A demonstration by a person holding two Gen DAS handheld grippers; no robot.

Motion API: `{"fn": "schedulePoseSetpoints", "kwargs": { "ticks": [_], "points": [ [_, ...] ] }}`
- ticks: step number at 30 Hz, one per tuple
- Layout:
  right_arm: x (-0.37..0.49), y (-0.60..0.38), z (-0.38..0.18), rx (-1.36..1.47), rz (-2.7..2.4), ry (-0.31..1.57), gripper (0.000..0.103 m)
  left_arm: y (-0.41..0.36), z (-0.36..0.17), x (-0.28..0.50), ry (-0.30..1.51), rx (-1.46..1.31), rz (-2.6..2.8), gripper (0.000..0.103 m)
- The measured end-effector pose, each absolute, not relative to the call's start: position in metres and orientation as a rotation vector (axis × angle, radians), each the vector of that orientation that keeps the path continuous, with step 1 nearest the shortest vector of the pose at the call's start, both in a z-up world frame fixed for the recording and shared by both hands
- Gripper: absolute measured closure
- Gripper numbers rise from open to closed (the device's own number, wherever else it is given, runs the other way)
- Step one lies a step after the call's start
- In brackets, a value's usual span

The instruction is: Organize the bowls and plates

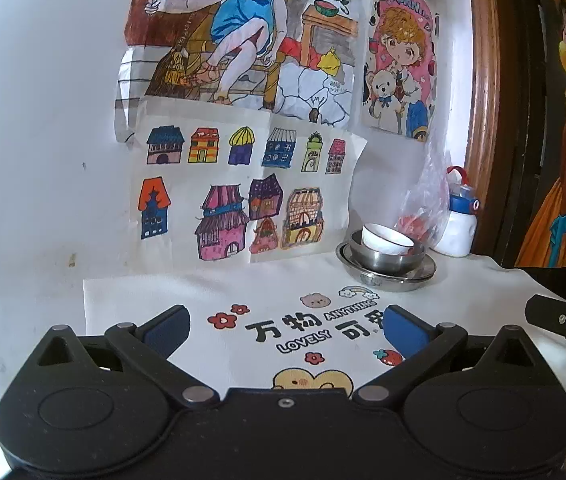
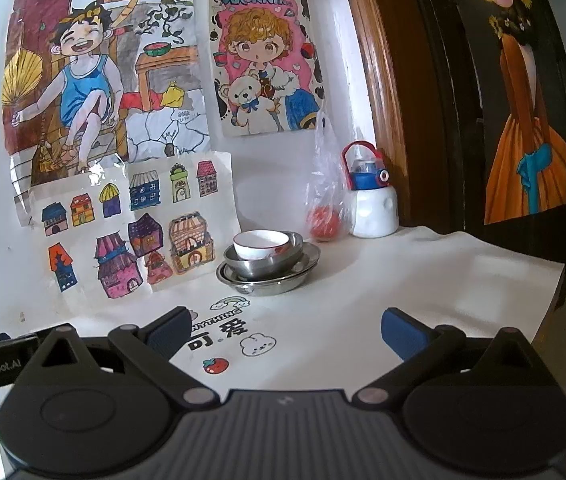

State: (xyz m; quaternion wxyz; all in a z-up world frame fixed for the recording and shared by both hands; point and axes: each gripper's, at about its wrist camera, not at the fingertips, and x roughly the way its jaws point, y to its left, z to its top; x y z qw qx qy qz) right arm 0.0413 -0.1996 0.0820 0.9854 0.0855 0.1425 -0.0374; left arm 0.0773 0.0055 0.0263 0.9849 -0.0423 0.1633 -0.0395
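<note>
Blue-padded fingers of the left gripper [image 1: 285, 330] stand wide apart with nothing between them, low in the frame over a white printed tablecloth [image 1: 155, 300] (cartoon flowers and lettering). Likewise the right gripper [image 2: 285, 330] is spread and empty. Beyond, right of centre, a small white ceramic bowl [image 2: 259, 243] sits tilted in a steel bowl [image 2: 267, 262], stacked on shallow steel plates [image 2: 271, 278] near the wall.

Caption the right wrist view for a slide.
Open right tool faces a white bowl nested in steel dishes.
</note>
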Motion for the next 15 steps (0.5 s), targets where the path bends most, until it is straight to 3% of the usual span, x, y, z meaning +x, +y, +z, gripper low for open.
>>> {"fn": "schedulePoseSetpoints", "kwargs": {
  "ticks": [15],
  "points": [
    [0.037, -0.197, 0.072, 0.182, -0.072, 0.305, 0.000, 0.008, 0.020, 0.073, 0.339, -0.087, -0.060, 0.001]
  ]
}}
